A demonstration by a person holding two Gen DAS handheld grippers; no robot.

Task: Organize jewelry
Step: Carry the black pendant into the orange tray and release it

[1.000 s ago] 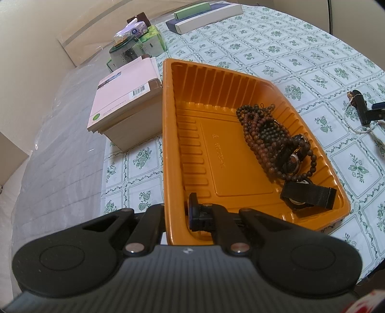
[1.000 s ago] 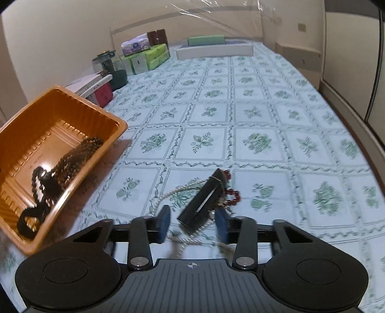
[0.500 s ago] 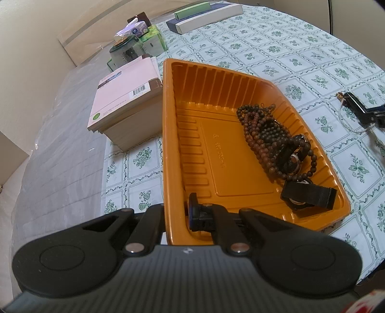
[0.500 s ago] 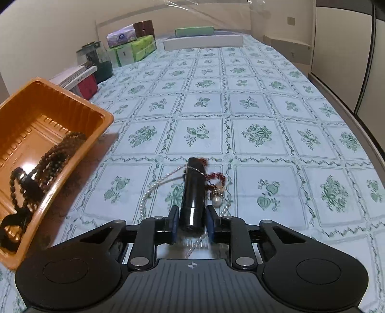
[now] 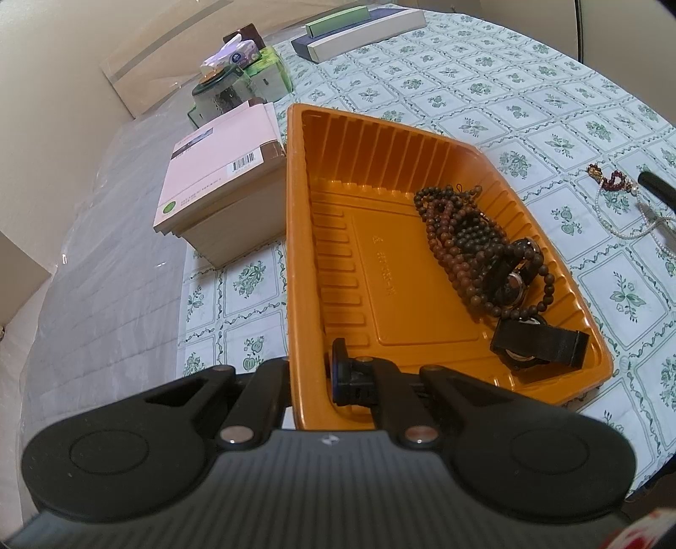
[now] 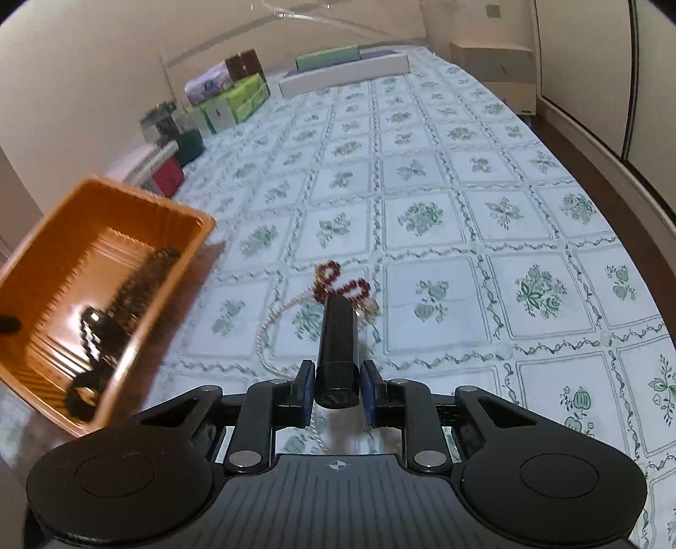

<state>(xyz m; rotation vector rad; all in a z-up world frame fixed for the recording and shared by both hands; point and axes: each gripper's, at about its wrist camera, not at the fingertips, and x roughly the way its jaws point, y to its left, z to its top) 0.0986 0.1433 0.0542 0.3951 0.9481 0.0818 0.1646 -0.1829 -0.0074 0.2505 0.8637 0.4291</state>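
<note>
Lifted black tube (image 6: 336, 338) in right tongs (image 6: 336, 390), no legible writing

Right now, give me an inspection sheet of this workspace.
Surface: floral tablecloth.
Job's things: orange tray holding brown bead strands and watches; red bead bracelet and white cord necklace on cloth.
Clutter: book stack, tissue boxes, long boxes.
Grippers: left gripper clamps tray rim; right gripper grips black cylinder.
Cables: nothing seen.
Surroundings: beige wall.
</note>
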